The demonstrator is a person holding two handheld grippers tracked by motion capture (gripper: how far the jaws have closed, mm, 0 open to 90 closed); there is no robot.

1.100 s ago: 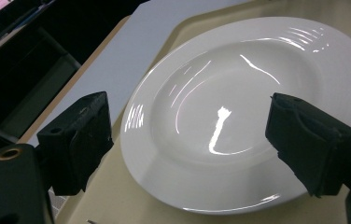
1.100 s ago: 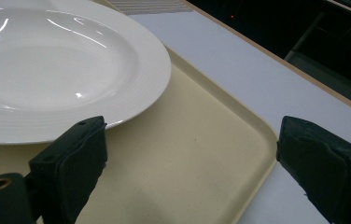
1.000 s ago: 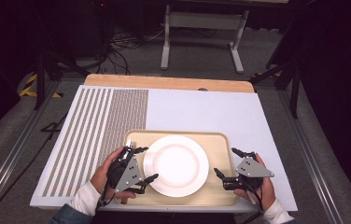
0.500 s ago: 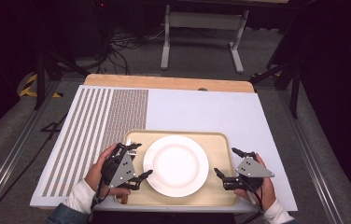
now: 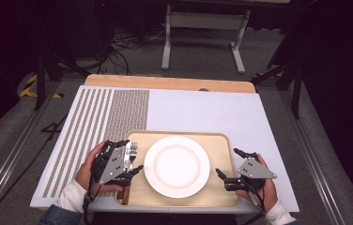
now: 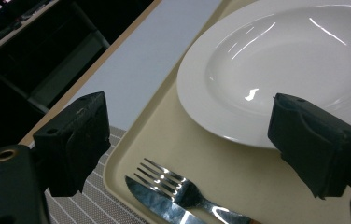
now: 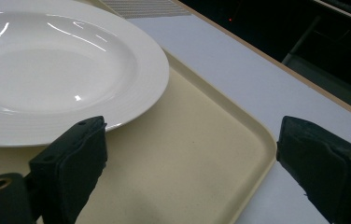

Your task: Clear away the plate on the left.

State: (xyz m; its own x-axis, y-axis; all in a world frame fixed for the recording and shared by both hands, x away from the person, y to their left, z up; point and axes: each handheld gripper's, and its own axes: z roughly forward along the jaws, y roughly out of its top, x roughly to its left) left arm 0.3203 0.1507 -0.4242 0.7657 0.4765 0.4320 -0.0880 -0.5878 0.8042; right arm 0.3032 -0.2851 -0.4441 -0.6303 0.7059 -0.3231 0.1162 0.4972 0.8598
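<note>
A white plate (image 5: 177, 166) lies in the middle of a beige tray (image 5: 217, 140) at the table's near edge. A fork (image 5: 133, 150) and a knife (image 5: 126, 193) with a brown handle lie side by side on the tray's left strip. My left gripper (image 5: 133, 154) hovers open over them, one jaw on either side. In the left gripper view the fork (image 6: 179, 186) and the knife (image 6: 157, 205) sit low between the wide jaws of the left gripper (image 6: 187, 144), with the plate (image 6: 285, 60) beyond. My right gripper (image 5: 227, 161) is open over the tray's right strip; in the right gripper view, the right gripper (image 7: 192, 168) spans bare tray (image 7: 201, 140) beside the plate (image 7: 47, 70).
The tray rests on a white mat (image 5: 203, 112) whose left part is a grey striped area (image 5: 95, 126). A wooden table edge (image 5: 165, 83) runs along the far side. Beyond it are dark floor, cables and a metal stand (image 5: 203, 28).
My left gripper has shifted a little to the left, off the plate's rim and over the cutlery. The right gripper, plate and tray have stayed still.
</note>
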